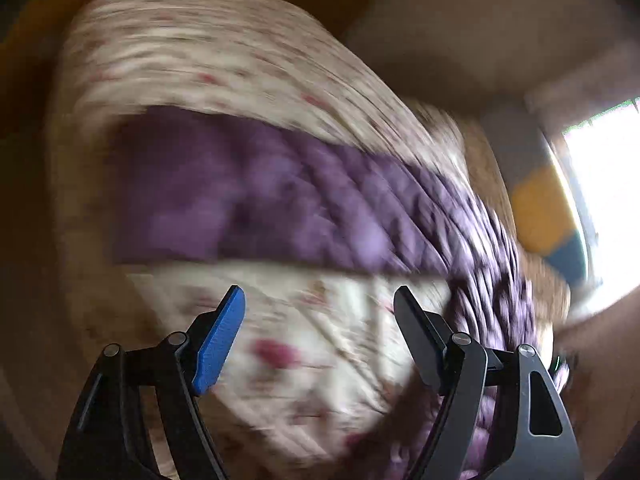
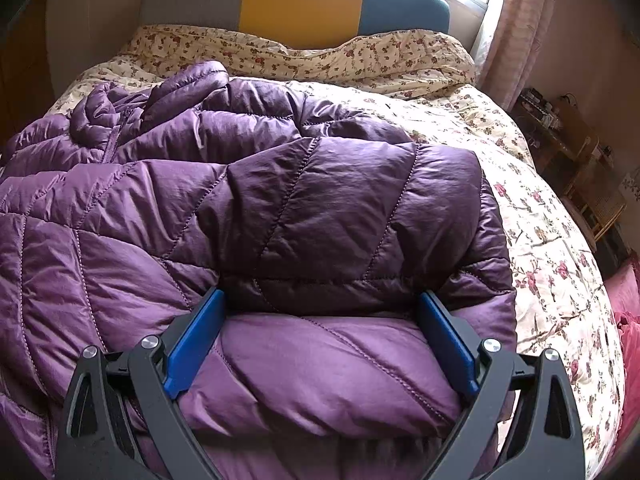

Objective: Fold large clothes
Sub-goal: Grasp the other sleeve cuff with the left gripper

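One purple quilted jacket (image 2: 280, 208) on one floral bedspread (image 2: 540, 240).

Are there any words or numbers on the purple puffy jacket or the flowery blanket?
None: no words, labels or numbers show on the purple quilted puffer jacket or the cream floral bedspread.
The left wrist view is too blurred to read anything.

The quilted jacket (image 2: 248, 208) is glossy purple with diagonal stitch lines. The bedspread (image 2: 552, 248) is cream, strewn with small red-pink flowers. The headboard (image 2: 296, 0) runs grey, mustard yellow, then teal. Each black tool carries blue pads (image 2: 196, 340).
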Demonstrator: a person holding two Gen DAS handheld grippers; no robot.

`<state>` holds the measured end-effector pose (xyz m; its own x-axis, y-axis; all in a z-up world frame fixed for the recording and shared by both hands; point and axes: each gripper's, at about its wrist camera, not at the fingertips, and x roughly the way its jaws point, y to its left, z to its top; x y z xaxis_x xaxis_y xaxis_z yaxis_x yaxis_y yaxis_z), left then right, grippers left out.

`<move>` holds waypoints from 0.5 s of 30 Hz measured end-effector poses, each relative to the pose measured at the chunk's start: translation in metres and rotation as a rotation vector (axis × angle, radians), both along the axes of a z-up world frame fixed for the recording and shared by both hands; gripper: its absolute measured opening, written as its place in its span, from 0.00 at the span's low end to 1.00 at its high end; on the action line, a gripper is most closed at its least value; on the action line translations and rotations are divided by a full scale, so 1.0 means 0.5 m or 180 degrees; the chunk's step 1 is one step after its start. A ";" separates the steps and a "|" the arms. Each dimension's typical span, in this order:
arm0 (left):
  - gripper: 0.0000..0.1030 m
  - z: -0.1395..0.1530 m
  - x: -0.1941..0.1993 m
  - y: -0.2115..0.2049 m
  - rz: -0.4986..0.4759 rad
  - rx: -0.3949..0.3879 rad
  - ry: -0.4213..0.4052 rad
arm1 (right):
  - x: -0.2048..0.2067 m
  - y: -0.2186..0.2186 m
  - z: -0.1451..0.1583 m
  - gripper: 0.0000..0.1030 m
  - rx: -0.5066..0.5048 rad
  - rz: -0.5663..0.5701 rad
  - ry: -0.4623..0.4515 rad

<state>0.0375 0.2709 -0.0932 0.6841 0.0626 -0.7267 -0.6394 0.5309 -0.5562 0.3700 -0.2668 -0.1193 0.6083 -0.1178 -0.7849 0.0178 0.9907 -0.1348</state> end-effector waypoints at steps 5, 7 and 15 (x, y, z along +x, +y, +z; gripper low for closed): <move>0.74 -0.012 -0.065 0.078 0.0604 -0.0337 -0.0171 | -0.003 -0.004 0.001 0.92 0.0013 -0.0003 -0.0012; 0.74 -0.024 -0.068 0.094 0.0744 -0.0451 -0.0158 | -0.003 -0.006 0.002 0.92 0.0023 -0.0005 -0.0013; 0.43 -0.073 -0.060 0.136 0.1018 -0.0580 0.0033 | -0.004 -0.007 0.001 0.92 0.0031 -0.0004 -0.0012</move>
